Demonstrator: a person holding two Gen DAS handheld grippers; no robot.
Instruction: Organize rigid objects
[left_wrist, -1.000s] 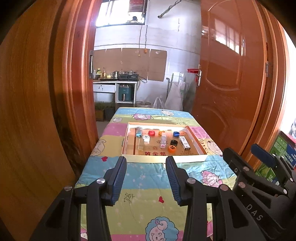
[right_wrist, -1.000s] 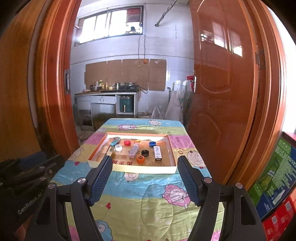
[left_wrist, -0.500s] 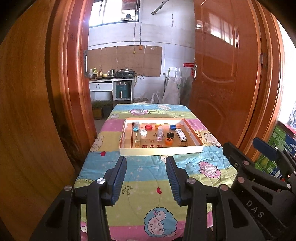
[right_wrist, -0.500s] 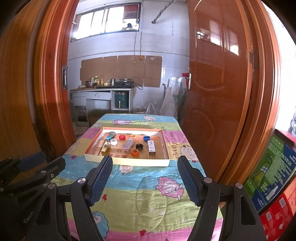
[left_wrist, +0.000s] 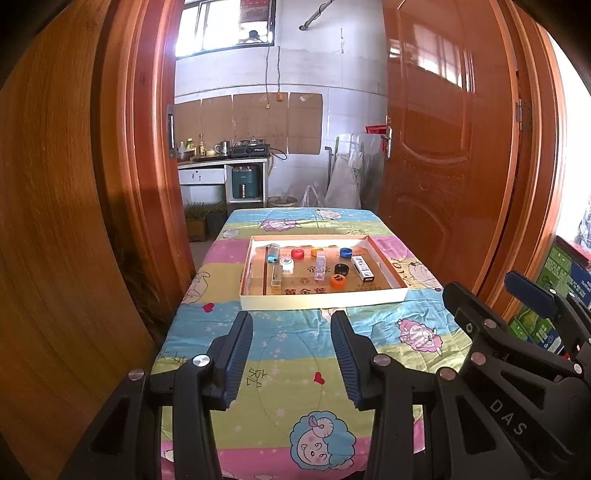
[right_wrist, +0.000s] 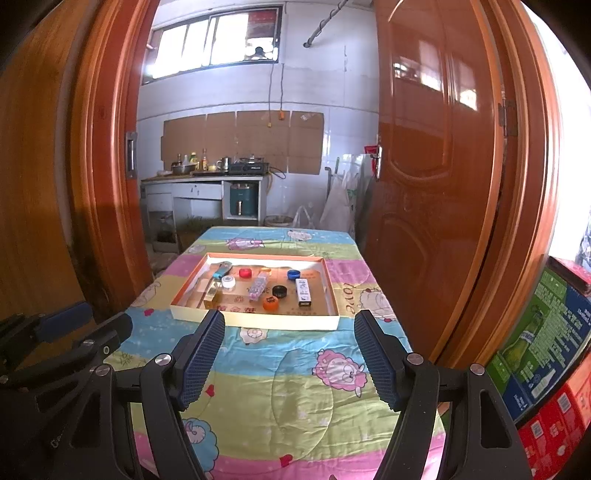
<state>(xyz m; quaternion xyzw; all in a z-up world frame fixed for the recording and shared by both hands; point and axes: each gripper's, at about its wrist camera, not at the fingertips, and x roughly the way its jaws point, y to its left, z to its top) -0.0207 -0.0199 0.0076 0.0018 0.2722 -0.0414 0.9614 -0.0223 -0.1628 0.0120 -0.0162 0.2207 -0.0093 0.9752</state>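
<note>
Both grippers, left gripper (left_wrist: 291, 354) and right gripper (right_wrist: 290, 360), gape before the tray (left_wrist: 321, 301)

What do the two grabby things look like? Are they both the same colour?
Yes, both match. The left hand-held gripper and the right hand-held gripper are black frames with round silver bolts. Each has two long fingers lined with dark blue, bumpy pads. White letters "DAS" are printed on the side of the right one, seen from the left camera. No cables or sleeves show.

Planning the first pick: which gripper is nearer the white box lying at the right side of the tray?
Right, by a little. The white box lies ahead of the right gripper; the left gripper is farther left, facing the tray's middle.
</note>
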